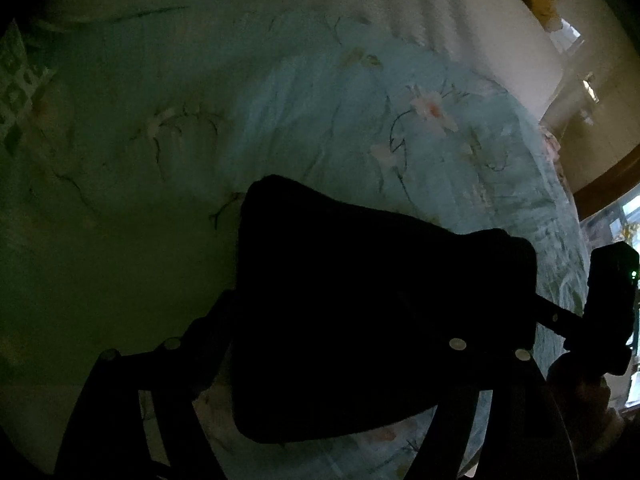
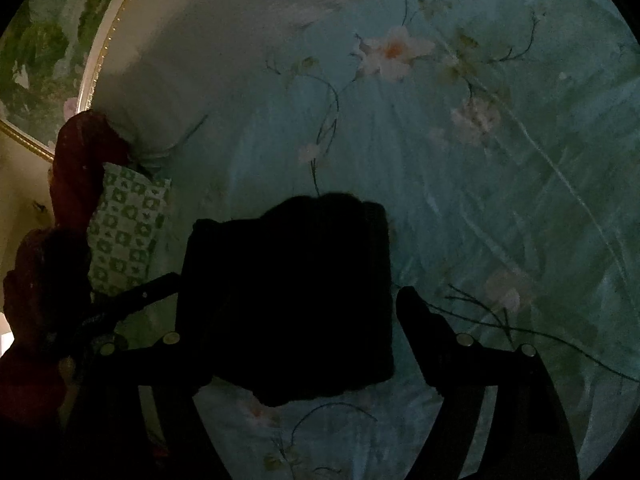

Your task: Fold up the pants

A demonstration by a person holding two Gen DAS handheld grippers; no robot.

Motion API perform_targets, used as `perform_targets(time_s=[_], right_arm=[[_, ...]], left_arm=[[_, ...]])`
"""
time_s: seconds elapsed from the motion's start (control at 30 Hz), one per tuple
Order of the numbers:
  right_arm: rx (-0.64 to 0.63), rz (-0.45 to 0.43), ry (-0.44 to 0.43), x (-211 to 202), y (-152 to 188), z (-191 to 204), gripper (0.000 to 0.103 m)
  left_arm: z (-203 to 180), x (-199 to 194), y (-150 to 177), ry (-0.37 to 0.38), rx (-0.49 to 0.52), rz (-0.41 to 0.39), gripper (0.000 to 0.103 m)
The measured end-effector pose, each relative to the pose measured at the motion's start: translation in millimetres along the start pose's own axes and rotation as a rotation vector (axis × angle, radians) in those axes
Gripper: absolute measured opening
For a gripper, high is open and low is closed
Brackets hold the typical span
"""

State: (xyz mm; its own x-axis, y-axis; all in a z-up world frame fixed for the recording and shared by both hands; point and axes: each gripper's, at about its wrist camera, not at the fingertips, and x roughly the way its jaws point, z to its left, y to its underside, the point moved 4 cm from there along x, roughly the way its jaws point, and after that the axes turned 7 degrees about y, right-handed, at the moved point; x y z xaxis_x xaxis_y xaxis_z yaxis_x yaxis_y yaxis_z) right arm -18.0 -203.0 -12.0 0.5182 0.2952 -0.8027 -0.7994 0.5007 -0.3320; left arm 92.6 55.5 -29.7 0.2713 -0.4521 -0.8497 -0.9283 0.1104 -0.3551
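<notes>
Pants: dark, already folded down to a compact thick bundle, lying flat on the floral bedspread. Right gripper stands wide, one finger on each side of the bundle; its right finger is clear of the cloth with bedspread showing between, the left finger's contact is lost in shadow. Left gripper: the bundle covers most of the space between its fingers; too dark to tell whether the jaws are wide or pinching cloth. Outward: a green-and-white patterned pillow lies toward the head edge of the bed, well apart from the bundle, with a red garment beside it. Judgement: folding looks essentially complete, with several layers stacked and edges roughly square. Remaining, at most, a final squaring or release.
</notes>
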Motion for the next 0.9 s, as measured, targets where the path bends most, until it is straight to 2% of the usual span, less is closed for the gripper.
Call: perform_targets(time_s=[0.33,0.57,0.77,0.9], right_arm=[[0.009,0.033,-0.007,17.5,1.3,-6.4,0.081],[0.024,0.055,-0.027,28.0,1.5,-14.4,0.086],[0.017,0.059,-0.037,38.0,-1.1,-19.9,0.086],[0.004,0.064,-0.045,42.2,-2.3,-22.9,0.086]], left_arm=[[26.1,20.7,-2.4,0.033,-0.075,0.032,0.079],[33.6,35.8,-0.5,0.054,-0.106,0.056,0.083],[40.1,44.3,-0.3,0.058,-0.116,0.059,0.083],[44.7,49.4,-1.0,0.068,-0.136,0.057,0.078]])
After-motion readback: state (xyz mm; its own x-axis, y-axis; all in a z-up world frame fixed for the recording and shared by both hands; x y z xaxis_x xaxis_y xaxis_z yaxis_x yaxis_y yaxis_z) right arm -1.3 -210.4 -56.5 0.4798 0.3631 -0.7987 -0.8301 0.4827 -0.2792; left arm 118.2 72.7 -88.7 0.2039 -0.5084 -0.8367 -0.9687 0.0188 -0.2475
